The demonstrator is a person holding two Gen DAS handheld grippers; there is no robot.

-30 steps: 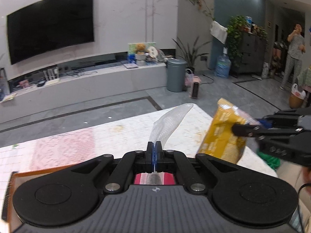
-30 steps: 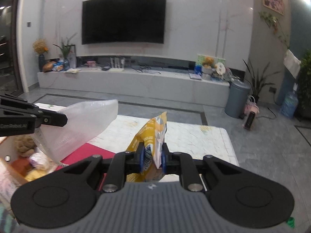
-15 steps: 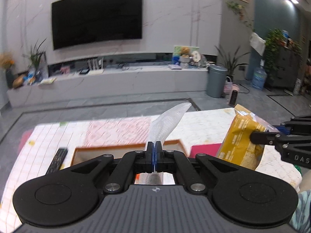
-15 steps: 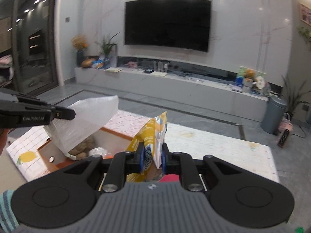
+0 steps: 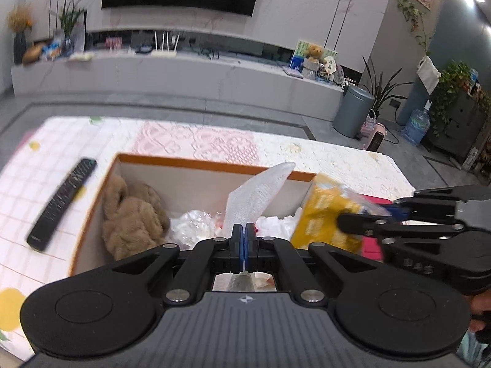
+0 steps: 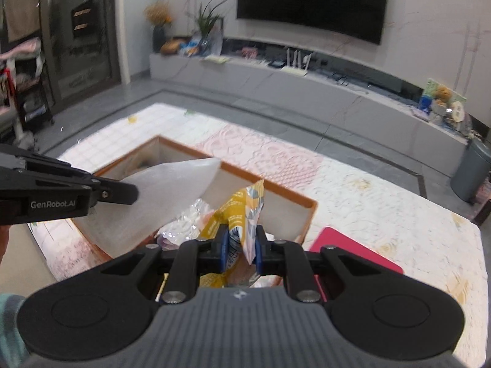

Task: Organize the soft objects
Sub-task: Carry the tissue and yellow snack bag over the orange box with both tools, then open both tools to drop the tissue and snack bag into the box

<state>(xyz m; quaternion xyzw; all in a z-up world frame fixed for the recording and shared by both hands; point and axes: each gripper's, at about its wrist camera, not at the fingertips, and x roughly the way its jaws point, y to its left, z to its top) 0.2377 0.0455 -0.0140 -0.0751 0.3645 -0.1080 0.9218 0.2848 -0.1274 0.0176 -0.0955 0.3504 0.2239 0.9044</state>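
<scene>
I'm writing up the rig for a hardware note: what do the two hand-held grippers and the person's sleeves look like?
Both hand-held grippers, left and right, are matte black with a ribbed grey top, round side discs, silver screws and blue pads. White lettering marks the left one's side. A light teal sleeve shows.

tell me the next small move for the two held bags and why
Probably lower both into the orange-rimmed box and release. The left gripper pinches the white foam bag and the right gripper the yellow snack bag, both already above its opening.
</scene>
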